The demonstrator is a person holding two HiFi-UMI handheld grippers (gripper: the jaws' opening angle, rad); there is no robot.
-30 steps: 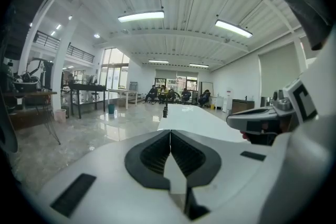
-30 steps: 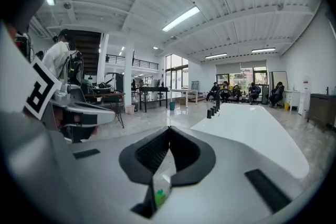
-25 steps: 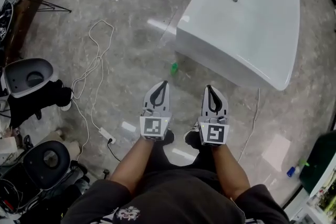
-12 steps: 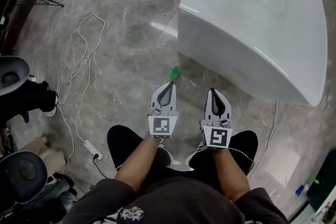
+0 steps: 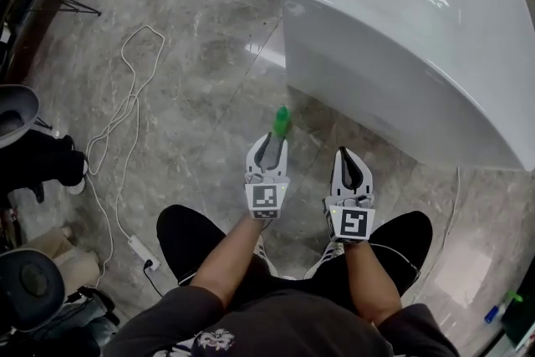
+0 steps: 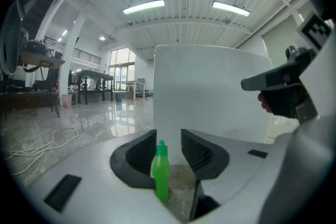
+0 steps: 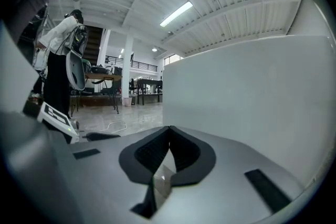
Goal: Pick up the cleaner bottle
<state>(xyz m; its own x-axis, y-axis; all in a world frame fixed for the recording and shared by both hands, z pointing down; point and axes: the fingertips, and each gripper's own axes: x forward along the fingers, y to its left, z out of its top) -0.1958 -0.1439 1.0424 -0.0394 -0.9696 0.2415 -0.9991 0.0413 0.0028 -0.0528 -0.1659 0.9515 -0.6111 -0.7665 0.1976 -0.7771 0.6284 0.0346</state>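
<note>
Left gripper (image 5: 272,146) fingers have just been opening. Green bottle (image 5: 282,119) stands on the floor (image 5: 192,54) just ahead of their gap, untouched. Ease forward, clench mid-body. Right gripper (image 5: 349,160) fingers clenched, empty.

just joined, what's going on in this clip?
A person, apparently crouching, holds a gripper in each hand, low over the grey marble floor beside a white bathtub. The left gripper has just been opening its jaws. The small green cleaner bottle stands upright in the gap between them, close to the left jaw, and the pads do not press on it. The right gripper is shut and empty alongside. The bottle is not picked up yet.
</note>
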